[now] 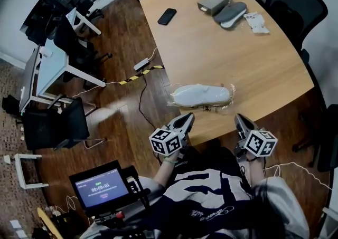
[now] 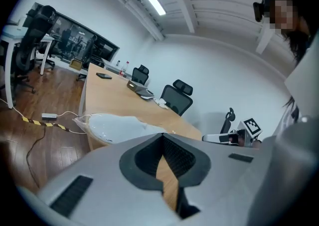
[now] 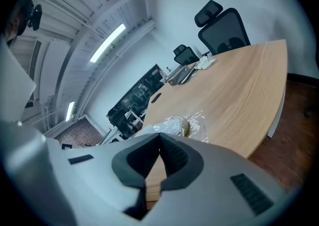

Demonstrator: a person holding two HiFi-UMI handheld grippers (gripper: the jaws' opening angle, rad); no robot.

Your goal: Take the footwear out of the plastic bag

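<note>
While bagged shoe (image 1: 202,95) hugs table (image 1: 227,48) edge, open tabletop beyond.

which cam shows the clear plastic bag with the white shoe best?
Head view: the clear plastic bag with the white shoe shows whole, from above. Left gripper view: only the far side of the bag. Right gripper view: only one crumpled end.

1. My left gripper (image 1: 187,118) and right gripper (image 1: 239,119) have pale grey shells that taper to points, lined inside with black ribbed pads (image 2: 177,155).
2. Each carries a white cube (image 1: 166,142) printed with black square markers.
3. Lower centre of the head view: a dark navy top (image 1: 211,196) with white stripes and script, and grey sleeves (image 1: 288,203).
</note>
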